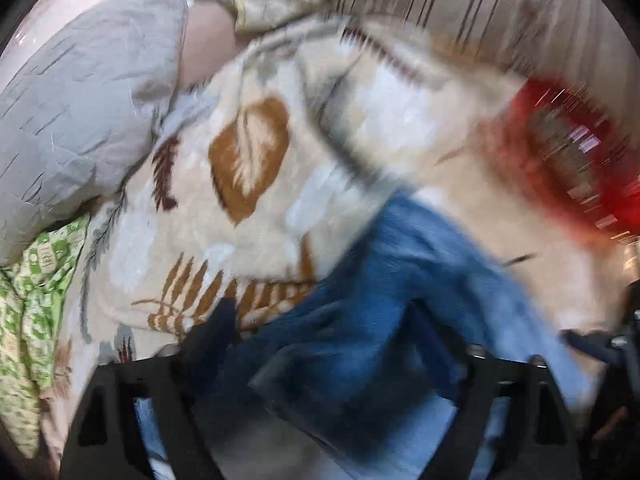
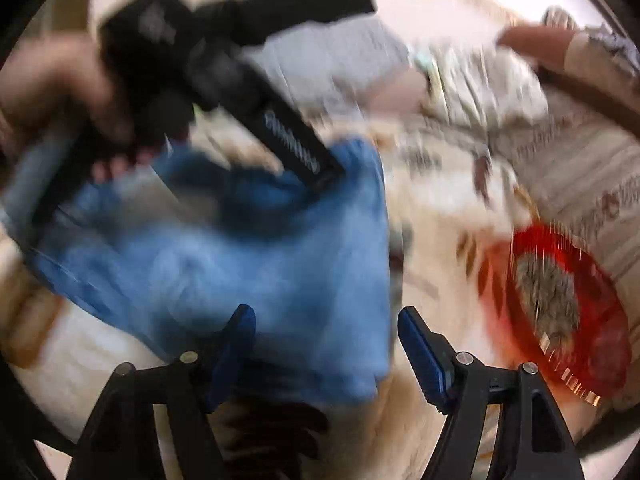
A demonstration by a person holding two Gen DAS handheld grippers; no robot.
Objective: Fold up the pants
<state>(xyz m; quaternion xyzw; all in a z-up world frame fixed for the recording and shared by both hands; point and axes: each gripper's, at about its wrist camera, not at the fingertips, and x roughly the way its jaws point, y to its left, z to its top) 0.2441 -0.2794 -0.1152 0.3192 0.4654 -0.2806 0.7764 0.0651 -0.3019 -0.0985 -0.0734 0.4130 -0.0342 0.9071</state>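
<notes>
**Blue jeans bunched on the bed, left fingers in the denim**

The blue jeans (image 1: 384, 320) lie crumpled on a cream leaf-patterned blanket (image 1: 256, 208) that covers the bed, roughly mid-bed, their fabric folded over itself. In the right wrist view the left gripper (image 2: 320, 172) reaches down into the far edge of the denim (image 2: 240, 248), held by a hand (image 2: 60, 92); both views are blurred, so I cannot tell whether its fingers are pinching cloth or merely pressed into it. The right gripper (image 2: 326, 344) hovers over the near edge of the jeans with its blue-padded fingers (image 2: 420, 344) spread apart, holding nothing. A red basket (image 2: 568, 308) sits on the blanket beside the jeans. A grey pillow (image 1: 80, 100) and a green patterned cloth (image 1: 36, 300) lie at the bed's far side.
</notes>
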